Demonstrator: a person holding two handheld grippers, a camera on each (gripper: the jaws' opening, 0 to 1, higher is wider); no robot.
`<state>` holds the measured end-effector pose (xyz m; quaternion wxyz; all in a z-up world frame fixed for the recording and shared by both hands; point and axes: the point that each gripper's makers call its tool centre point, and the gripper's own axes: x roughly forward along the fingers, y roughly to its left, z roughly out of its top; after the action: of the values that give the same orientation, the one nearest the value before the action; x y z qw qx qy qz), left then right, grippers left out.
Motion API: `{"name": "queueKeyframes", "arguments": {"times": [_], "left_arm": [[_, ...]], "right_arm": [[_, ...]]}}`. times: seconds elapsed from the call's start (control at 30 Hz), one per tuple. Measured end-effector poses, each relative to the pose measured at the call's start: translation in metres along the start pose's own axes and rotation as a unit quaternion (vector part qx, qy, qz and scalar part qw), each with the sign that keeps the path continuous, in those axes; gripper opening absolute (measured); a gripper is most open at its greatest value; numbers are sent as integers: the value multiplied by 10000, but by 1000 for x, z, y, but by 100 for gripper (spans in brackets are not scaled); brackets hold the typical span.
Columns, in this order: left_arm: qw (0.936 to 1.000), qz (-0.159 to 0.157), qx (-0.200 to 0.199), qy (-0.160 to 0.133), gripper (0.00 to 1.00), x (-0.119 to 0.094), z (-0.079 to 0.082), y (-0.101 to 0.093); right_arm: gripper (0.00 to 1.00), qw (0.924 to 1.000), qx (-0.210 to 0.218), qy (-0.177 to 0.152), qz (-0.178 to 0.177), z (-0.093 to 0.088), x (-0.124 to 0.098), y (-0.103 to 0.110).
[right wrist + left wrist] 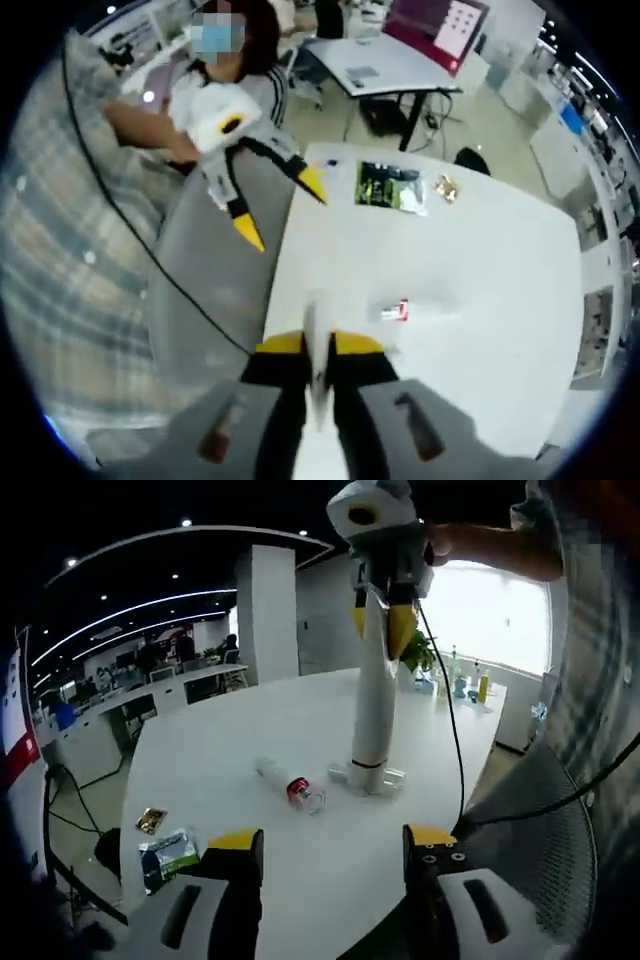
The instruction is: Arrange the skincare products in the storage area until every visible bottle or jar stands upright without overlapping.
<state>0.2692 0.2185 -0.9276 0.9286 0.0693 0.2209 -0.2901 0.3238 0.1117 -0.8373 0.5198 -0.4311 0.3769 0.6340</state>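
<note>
Left gripper view: the right gripper (pixel 385 620) comes down from above, its yellow-tipped jaws pinched on the top of a tall white tube-shaped bottle (pixel 372 705) standing upright on the round white table (pixel 250 740). Just beside it, a small clear bottle with a red band (pixel 292 785) lies on its side. A green-and-white sachet (pixel 166 855) and a small gold packet (pixel 151 820) rest near the table edge. Right gripper view: the left gripper (pixel 282 205) hangs beyond the table edge, jaws spread wide and holding nothing, while the tall bottle rises between this view's own jaws.
</note>
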Motion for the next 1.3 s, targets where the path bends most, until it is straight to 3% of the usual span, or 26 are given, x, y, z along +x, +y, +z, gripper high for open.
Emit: {"name": "queueKeyframes", "arguments": {"times": [0.23,0.37,0.4,0.43,0.57,0.73,1.07,1.3], "left_arm": [[9945,769,675,215,60,2,-9,40],[9949,785,558,288,45,-2,-15,39],[9949,830,570,22,45,-3,-6,39],[9937,881,685,-41,46,-4,-4,40],[9939,854,625,309,47,0,-19,39],[9940,900,597,190,47,-2,-15,42],[9952,839,344,366,47,1,-23,44],[9945,925,243,431,47,0,-26,48]], "right_arm": [[5,9988,311,44,-378,-21,-16,-42],[6,9964,537,168,-628,-39,-23,-70],[6,9959,580,192,-672,-42,-24,-75],[6,9951,616,240,-737,-48,-25,-83],[5,9927,850,306,-798,-64,-21,-104],[5,9908,955,525,-805,-81,-5,-125],[6,9876,1092,782,-818,-105,20,-162],[6,9847,1189,1036,-743,-125,41,-175]]}}
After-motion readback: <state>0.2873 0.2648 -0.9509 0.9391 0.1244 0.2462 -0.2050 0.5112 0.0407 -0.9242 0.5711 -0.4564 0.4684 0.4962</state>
